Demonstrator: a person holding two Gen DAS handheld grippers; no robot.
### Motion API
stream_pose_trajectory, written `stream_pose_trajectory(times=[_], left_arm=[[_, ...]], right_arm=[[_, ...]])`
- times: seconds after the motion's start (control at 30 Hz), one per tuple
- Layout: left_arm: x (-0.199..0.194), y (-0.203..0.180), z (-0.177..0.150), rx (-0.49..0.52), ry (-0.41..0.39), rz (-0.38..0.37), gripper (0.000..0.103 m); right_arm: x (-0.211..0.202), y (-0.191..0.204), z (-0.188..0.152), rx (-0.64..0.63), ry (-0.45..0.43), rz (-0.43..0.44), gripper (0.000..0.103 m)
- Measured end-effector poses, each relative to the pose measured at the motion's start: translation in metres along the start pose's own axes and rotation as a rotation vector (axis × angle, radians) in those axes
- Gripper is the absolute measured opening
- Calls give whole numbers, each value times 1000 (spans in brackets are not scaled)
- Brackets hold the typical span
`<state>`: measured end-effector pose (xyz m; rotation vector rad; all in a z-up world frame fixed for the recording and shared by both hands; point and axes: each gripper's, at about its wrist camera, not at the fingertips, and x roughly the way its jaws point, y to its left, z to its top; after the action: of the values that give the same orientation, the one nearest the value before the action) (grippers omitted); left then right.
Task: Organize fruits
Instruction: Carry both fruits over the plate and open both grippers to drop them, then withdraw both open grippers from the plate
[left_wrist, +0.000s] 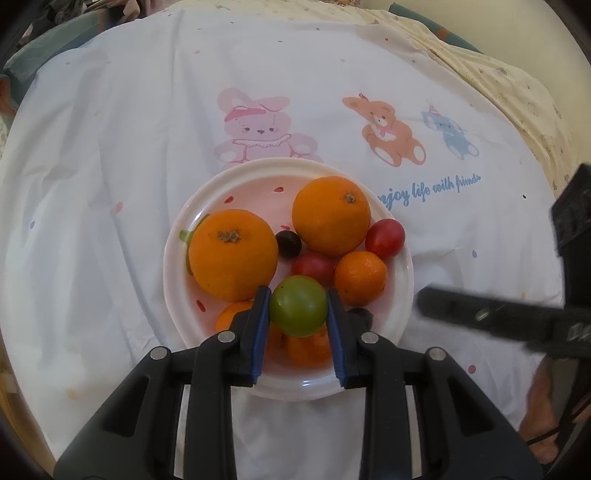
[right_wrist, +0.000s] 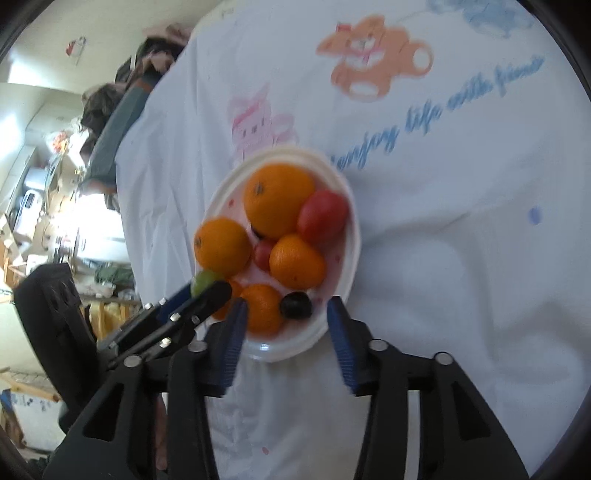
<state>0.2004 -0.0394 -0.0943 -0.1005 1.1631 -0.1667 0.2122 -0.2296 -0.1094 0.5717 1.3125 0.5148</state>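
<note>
1. White cloth (left_wrist: 110, 155) printed with a pink rabbit (left_wrist: 258, 129), a brown bear (left_wrist: 388, 129) and blue lettering covers the surface; only the right wrist view shows the cluttered shelves (right_wrist: 44, 192) beyond its left edge.
2. On the cloth sits a white plate (left_wrist: 177, 258) piled with fruit: a large orange (left_wrist: 232, 254) at left, a second large orange (left_wrist: 330, 214) farther back, a dark plum (left_wrist: 288, 243) between them, and a small tangerine (left_wrist: 360, 277) with a red plum (left_wrist: 385, 237) at right.
3. Left gripper (left_wrist: 298, 308) clamps a green plum (left_wrist: 298, 305) between its blue pads, above the plate's near side.
4. Right gripper (right_wrist: 284, 317) hangs spread wide over the plate's near rim, gripping nothing; the left wrist view catches only its blurred black finger at right.
</note>
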Motion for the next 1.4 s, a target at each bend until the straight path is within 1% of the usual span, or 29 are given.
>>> stream_pose_trajectory(times=[0.07,0.13,0.23,0.3,0.33,0.37,0.4,0.43,0.47,0.5,0.53,0.6,0.7,0.77,0.83,0.9,1.0,1.13,1.2,1.3,1.4], left_arm=[[4,-2,1,7,8,-3,26],[8,-4,1,12,11,5,26],[16,-8,2,27,30,13,27],[20,-10,3,33,31,25,36],[21,-9,3,28,28,18,37],[21,-10,4,24,29,10,42],[21,-11,3,22,34,1,51],[22,-13,3,23,46,-9,57],[22,-15,2,28,53,-11,67],[20,-18,1,37,50,-9,73],[18,-21,-1,47,47,3,76],[10,-25,-4,57,45,10,77],[-12,-22,-9,45,17,7,77],[-32,-18,-12,39,-17,40,77],[-50,-12,-14,28,-44,74,77],[-69,-5,-19,12,-73,97,77],[-101,9,-32,-36,-139,148,77],[-135,21,-53,-84,-197,156,77],[-148,22,-64,-82,-226,158,78],[-165,19,-81,-70,-265,174,78],[-177,17,-96,-59,-289,189,79]], right_arm=[[-12,3,3,-9,-41,-10,51],[-23,4,5,-14,-78,-13,54],[-32,-1,9,20,-108,6,56],[-34,-3,12,37,-111,16,56],[-34,-4,12,39,-111,17,56],[-35,-4,13,37,-112,15,56],[-35,-3,13,34,-113,15,56],[-36,-2,14,28,-113,15,56],[-36,-1,14,23,-115,14,56],[-37,0,14,19,-115,16,56],[-38,2,14,14,-117,19,56],[-42,5,14,-4,-124,19,56],[-49,12,11,-45,-141,-9,57],[-55,18,6,-79,-152,-31,66],[-64,24,-1,-103,-174,-44,82],[-74,28,-8,-104,-194,-45,93],[-85,35,-19,-111,-226,-64,100],[-97,55,-48,-201,-282,-114,103],[-100,63,-62,-244,-295,-131,103],[-101,74,-84,-311,-314,-178,103],[-104,84,-103,-372,-359,-230,103]])
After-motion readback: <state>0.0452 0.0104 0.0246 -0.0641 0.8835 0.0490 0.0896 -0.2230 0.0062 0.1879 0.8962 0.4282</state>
